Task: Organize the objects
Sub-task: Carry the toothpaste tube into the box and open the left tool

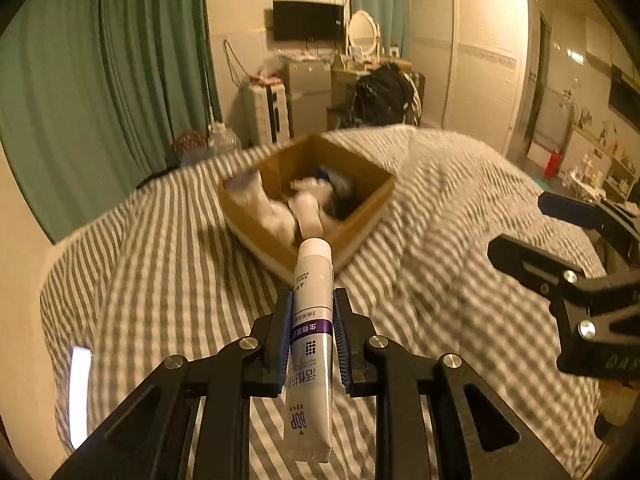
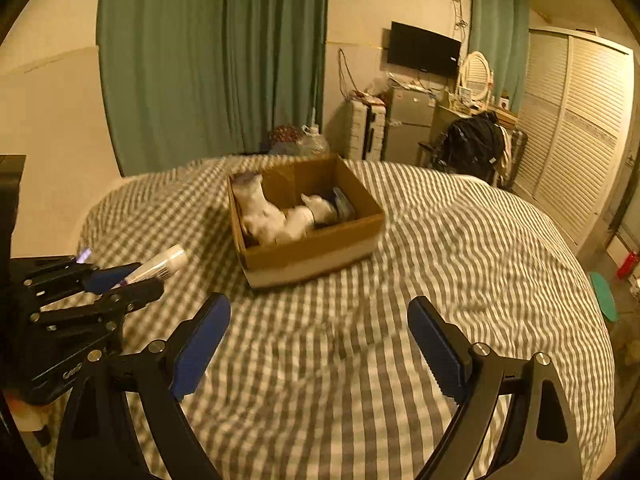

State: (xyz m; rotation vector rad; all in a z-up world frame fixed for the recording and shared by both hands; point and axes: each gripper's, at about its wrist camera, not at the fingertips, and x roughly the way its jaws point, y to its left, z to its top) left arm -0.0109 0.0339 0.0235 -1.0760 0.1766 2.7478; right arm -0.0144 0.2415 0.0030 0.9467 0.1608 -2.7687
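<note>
tube (image 1: pixel 312 320) pinched mid-body in left gripper (image 1: pixel 313 312) above the striped bed (image 1: pixel 160 280), cap toward the box (image 1: pixel 360 216); carry it over the near wall, then release low among the bottles; right gripper (image 2: pixel 320 344) spread, empty

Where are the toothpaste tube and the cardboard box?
toothpaste tube (image 1: pixel 312 320), left wrist view, its middle, between the pads.
cardboard box (image 2: pixel 316 246), right wrist view, its near outer wall.

Cardboard box (image 2: pixel 312 248) on striped bed (image 2: pixel 440 280).
</note>
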